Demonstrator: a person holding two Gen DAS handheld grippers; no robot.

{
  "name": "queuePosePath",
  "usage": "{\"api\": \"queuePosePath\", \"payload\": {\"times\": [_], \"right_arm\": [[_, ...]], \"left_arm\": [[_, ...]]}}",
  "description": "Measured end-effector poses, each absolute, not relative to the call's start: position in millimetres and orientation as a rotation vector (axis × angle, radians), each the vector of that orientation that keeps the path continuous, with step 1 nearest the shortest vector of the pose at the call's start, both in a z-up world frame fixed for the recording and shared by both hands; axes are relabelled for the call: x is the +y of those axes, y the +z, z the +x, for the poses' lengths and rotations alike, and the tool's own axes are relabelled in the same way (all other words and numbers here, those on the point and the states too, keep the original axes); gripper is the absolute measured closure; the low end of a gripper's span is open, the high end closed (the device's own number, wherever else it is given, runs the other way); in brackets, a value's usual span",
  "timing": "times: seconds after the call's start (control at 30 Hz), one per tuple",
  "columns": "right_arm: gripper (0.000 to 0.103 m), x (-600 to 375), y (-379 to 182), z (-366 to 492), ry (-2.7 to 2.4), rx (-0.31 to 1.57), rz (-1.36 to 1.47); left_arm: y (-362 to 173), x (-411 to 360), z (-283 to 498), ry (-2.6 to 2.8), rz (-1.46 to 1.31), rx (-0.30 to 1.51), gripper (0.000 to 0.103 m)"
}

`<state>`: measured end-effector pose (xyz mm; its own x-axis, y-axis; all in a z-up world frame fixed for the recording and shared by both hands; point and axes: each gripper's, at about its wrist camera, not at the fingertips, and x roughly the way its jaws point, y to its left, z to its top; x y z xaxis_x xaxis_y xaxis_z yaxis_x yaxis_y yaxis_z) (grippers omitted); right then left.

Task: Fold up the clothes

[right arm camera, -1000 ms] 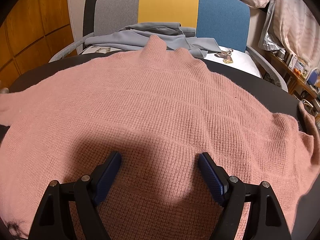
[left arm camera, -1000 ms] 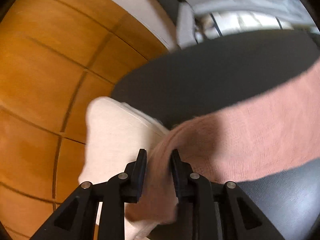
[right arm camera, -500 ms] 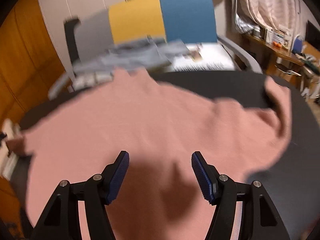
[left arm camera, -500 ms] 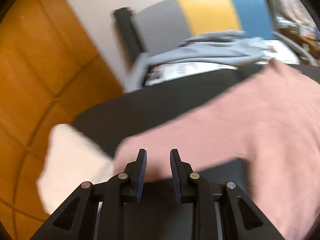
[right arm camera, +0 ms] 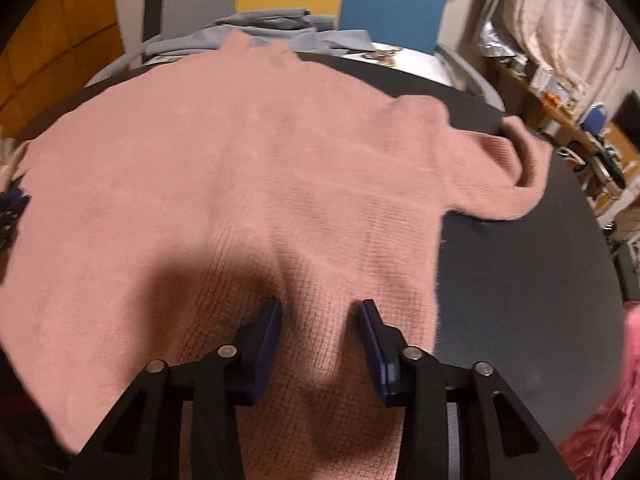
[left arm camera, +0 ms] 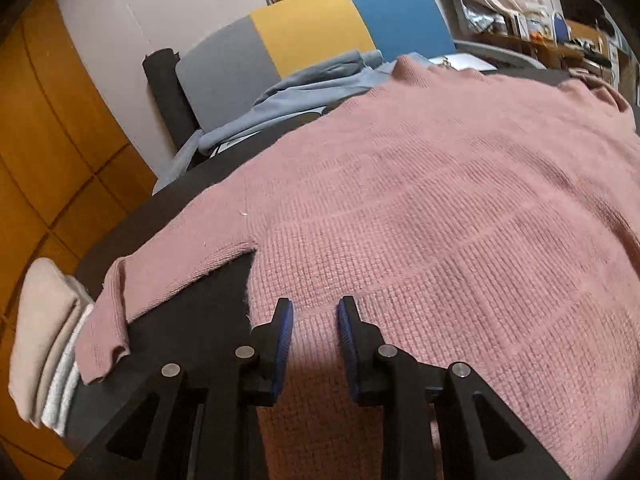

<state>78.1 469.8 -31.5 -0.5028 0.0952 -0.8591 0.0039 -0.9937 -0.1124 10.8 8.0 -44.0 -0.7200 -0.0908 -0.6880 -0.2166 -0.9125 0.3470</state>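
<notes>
Two parted claws, left [left arm camera: 313, 310] and right [right arm camera: 320, 312], seemingly empty, above pink sweater [left arm camera: 420, 208] on black table [right arm camera: 520, 280].

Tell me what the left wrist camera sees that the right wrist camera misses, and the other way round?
Only the left view shows the folded cream and white stack at the table's edge and the sweater's left sleeve. Only the right view shows the right sleeve bunched on the black table and some crimson fabric. Both show the pink sweater spread flat, the grey garment on the colourful chair, and open tongs: left tongs, right tongs.
</notes>
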Motion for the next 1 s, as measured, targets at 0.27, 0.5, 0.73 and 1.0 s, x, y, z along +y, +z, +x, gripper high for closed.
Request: {"api": "queuePosePath", "payload": {"times": [0.27,0.5,0.73,1.0], "right_arm": [[0.043,492.8,-39.0,41.5,2.660,-0.060,-1.466],[0.042,494.4,-20.4,43.9,2.763,0.125,-1.402],[0.042,470.1,10.8,95.4,2.920,0.253,-1.391],[0.042,505.1,-3.6,165.1,2.738,0.399,-1.466]], "left_arm": [[-64.4,26.4,-30.8,2.794,-1.118,0.838,0.079],[-52.1,31.0,-48.8,2.736,-1.173,0.837,0.079],[-31.6,-62.8,17.2,2.700,-1.309,0.022,0.079],[-48.2,-107.0,102.6,2.649,-1.291,-0.269,0.080]]}}
